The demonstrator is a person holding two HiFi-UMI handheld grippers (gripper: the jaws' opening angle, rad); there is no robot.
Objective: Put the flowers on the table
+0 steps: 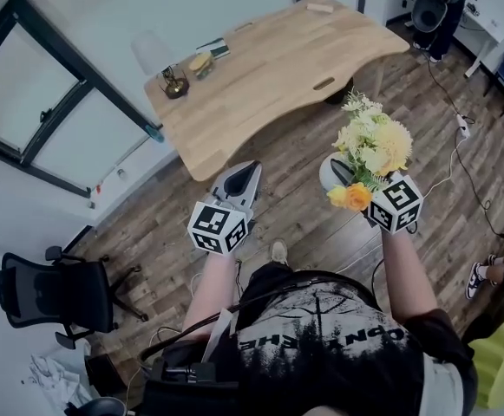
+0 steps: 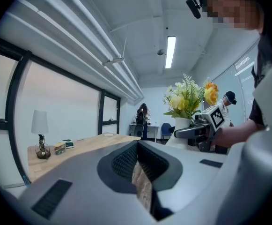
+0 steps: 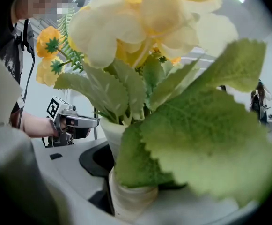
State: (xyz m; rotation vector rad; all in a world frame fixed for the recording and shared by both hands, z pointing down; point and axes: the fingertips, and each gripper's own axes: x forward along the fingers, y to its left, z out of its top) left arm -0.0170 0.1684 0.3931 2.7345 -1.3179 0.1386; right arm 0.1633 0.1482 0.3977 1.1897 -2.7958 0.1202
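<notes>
Wood-plank floor [image 1: 152, 224] fills most of the head view. A light wooden table [image 1: 269, 76] with a curved near edge stands ahead of the person. A dark-framed window [image 1: 26, 102] is at far left, a black office chair [image 1: 56, 293] at lower left.

Flowers [image 1: 375, 144]: a yellow and cream bunch with green leaves and one orange bloom low on the near side. They stand upright in a white vase [image 1: 328, 173]. The vase is off the table, held in the air over the floor, just short of the table's near edge. In the right gripper view, big serrated leaves crowd the lens.

Right gripper [image 1: 340, 172]: jaws set wide and clamped on the vase's body, one jaw on either side.

Left gripper [image 1: 245, 177]: jaws brought together to a point, nothing between them. It is held level beside the right one, apart from the vase. The left gripper view shows the ribbed pads meeting.

On the table's far left corner: a table lamp [image 1: 163, 63] with a white shade, and just beside it a small yellowish object [image 1: 201, 63]. I cannot tell what that object is.

A white cable [image 1: 460, 159] trails over the floor at right.
</notes>
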